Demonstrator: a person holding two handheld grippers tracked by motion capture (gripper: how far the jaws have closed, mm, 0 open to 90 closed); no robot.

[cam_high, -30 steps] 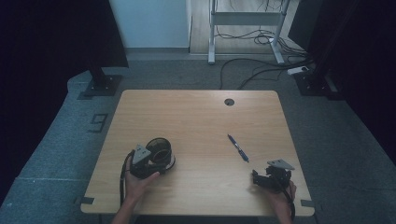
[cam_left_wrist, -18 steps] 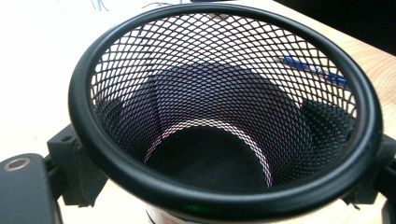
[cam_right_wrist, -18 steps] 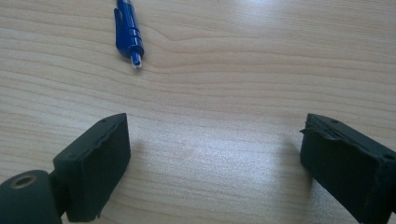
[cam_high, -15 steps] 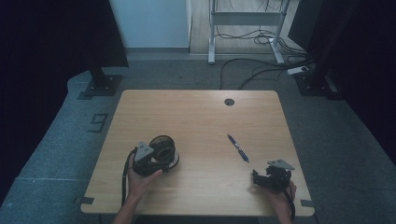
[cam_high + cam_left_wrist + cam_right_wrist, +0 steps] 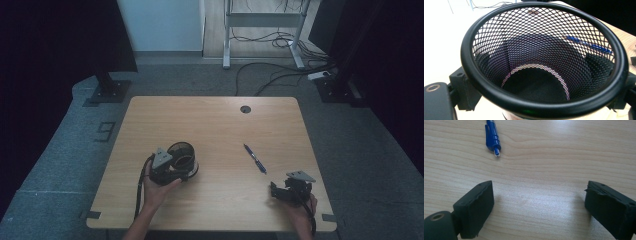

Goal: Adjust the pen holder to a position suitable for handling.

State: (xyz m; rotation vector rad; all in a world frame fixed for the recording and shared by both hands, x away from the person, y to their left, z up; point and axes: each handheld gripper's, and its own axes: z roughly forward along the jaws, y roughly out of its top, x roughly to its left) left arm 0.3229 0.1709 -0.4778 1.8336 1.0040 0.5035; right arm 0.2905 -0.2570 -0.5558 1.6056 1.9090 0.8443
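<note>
From the high view the whole wooden table (image 5: 215, 125) is laid out: the left gripper (image 5: 170, 167) sits near the front-left part of the top, held by the person's left hand (image 5: 157, 187), and it grips a black mesh cup (image 5: 181, 156) that is tilted with its open mouth facing up and away. The right gripper (image 5: 280, 190) rests near the front-right corner in the right hand (image 5: 300, 207), with a grey three-cornered plate on top. A blue pen (image 5: 255, 158) lies flat on the bare wood between the two, nearer the right edge, angled toward the front-right corner. A small round hole (image 5: 245, 109) sits close to the far edge.

The left gripper view looks straight down into the mesh cup (image 5: 544, 62), something the high view cannot give: a thick smooth black rim, diamond-pattern mesh walls, a solid dark bottom. The jaws press on the outside of the cup at either side, so this gripper is clamped on it. Through the mesh the blue pen (image 5: 589, 45) shows beyond the far wall.

The right gripper view shows its own two black jaws spread wide apart over bare wood grain with nothing between them, and the pen's tip end (image 5: 492, 137) lying just ahead to the left, its clip and ridged blue barrel plain
</note>
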